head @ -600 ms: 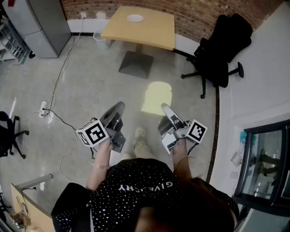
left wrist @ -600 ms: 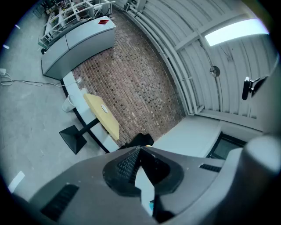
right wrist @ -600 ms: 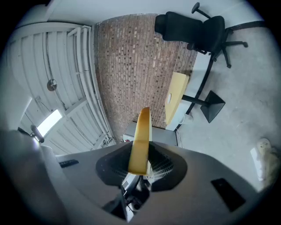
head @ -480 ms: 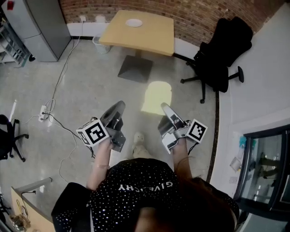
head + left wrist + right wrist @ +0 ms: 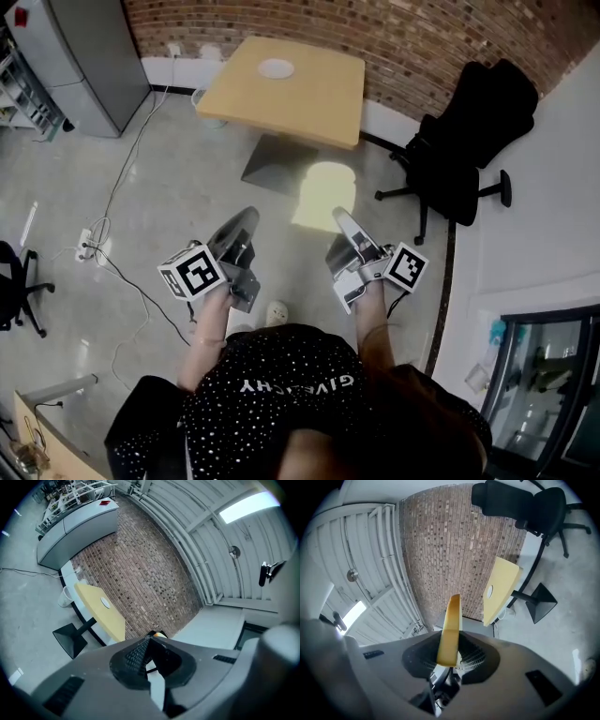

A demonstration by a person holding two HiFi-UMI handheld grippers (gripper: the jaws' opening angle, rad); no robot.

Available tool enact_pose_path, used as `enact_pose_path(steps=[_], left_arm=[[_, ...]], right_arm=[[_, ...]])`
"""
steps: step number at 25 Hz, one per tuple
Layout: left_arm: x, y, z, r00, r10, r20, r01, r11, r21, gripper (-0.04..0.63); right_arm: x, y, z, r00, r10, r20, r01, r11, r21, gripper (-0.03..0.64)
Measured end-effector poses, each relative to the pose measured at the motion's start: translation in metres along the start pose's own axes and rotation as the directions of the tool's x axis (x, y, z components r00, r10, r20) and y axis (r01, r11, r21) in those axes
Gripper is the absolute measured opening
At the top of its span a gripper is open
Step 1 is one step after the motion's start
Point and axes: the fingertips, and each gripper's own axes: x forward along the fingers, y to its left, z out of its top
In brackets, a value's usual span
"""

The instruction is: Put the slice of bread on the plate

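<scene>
A pale slice of bread (image 5: 323,194) stands out in front of my right gripper (image 5: 339,220), which is shut on its lower edge. In the right gripper view the bread (image 5: 451,630) shows edge-on, clamped between the two pads. My left gripper (image 5: 246,220) is held level beside it, shut with nothing between its jaws; its tips (image 5: 149,638) meet. A white plate (image 5: 276,67) lies on the yellow table (image 5: 319,98) ahead, well beyond both grippers. The plate (image 5: 489,591) and the table (image 5: 502,588) also show in the right gripper view, and the plate (image 5: 106,603) in the left gripper view.
A black office chair (image 5: 464,131) stands right of the table by the brick wall (image 5: 422,37). A grey cabinet (image 5: 75,56) is at far left, with a waste bin (image 5: 210,103) near the table. Cables (image 5: 122,253) trail over the floor; another chair (image 5: 14,281) is at the left edge.
The table and plate have come nearer in the head view as the person walks forward. Both grippers keep their places before the body, and the bread stays held.
</scene>
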Motion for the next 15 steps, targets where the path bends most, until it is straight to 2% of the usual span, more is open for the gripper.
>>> enact_pose_path(steps=[8, 15], left_arm=[[0.032, 0.027, 0.019, 0.998, 0.045, 0.034, -0.044, 0.999, -0.02, 0.008], [0.083, 0.051, 0.043, 0.999, 0.028, 0.02, -0.028, 0.999, -0.022, 0.008]], right_arm=[[0.038, -0.022, 0.025, 1.0, 0.009, -0.03, -0.008, 0.999, 0.039, 0.095], [0.083, -0.039, 0.057, 1.0, 0.007, -0.031, -0.006, 0.999, 0.034, 0.095]])
